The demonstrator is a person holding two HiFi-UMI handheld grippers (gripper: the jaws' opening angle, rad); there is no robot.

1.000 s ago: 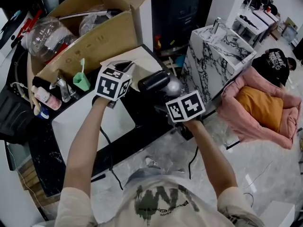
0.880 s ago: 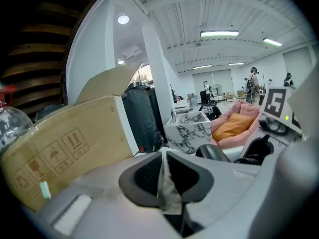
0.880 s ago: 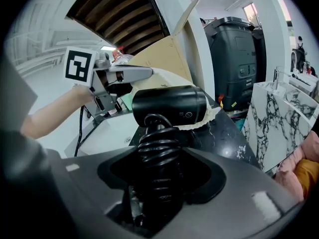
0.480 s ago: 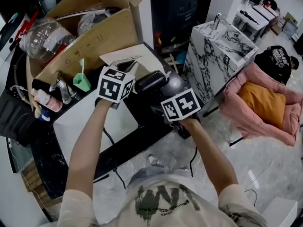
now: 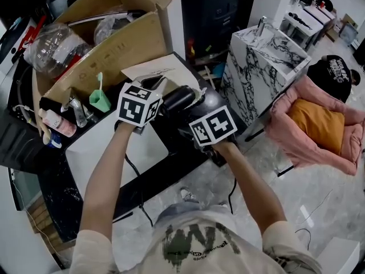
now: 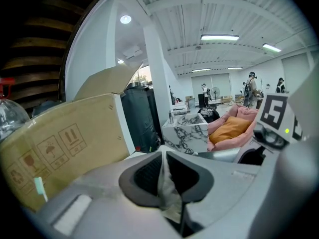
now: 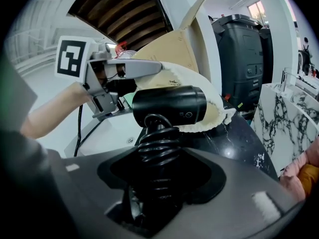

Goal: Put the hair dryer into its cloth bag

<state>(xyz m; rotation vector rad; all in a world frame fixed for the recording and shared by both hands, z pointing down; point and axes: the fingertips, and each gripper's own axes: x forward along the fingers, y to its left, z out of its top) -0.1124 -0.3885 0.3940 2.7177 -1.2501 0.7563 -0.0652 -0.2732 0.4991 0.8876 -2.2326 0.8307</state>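
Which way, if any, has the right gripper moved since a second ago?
Yes: the right gripper has shifted slightly left, away from the marble block.

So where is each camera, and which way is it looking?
Head view: on the person's head, looking steeply down at the hair dryer; both forearms show.
Left gripper view: on the left gripper, facing a cardboard box; its fingers, shut on the cloth bag, show.
Right gripper view: on the right gripper, facing the held hair dryer and bag; the left forearm shows.
Shared: each gripper view shows the other gripper.
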